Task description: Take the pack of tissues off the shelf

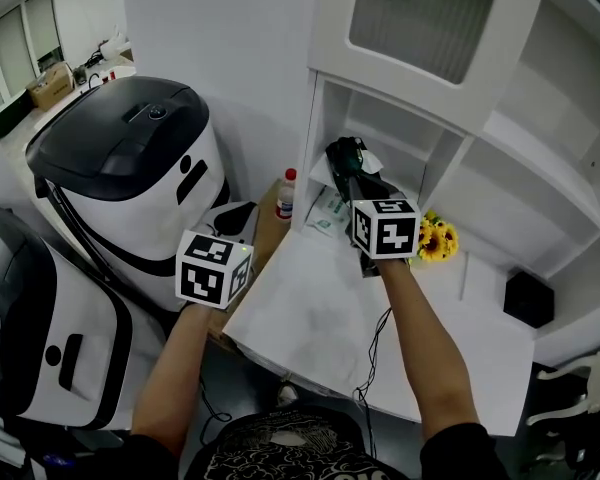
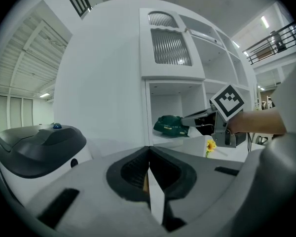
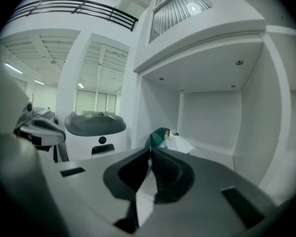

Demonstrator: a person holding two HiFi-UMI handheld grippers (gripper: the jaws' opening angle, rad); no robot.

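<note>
The right gripper has its jaws shut tight together. Just past their tips lies one green pack of tissues, on the floor of the shelf. Whether they pinch its wrap cannot be told. Right of the pack there is open floor, up to the side and back walls. The left gripper has its jaws together too, with nothing in them. It hangs outside the shelf.

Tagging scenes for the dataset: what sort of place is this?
Probably a robotics lab or open hall with a mocked-up home corner: big white-and-black machines, a white shelf unit, and an upper-floor railing beyond.
</note>
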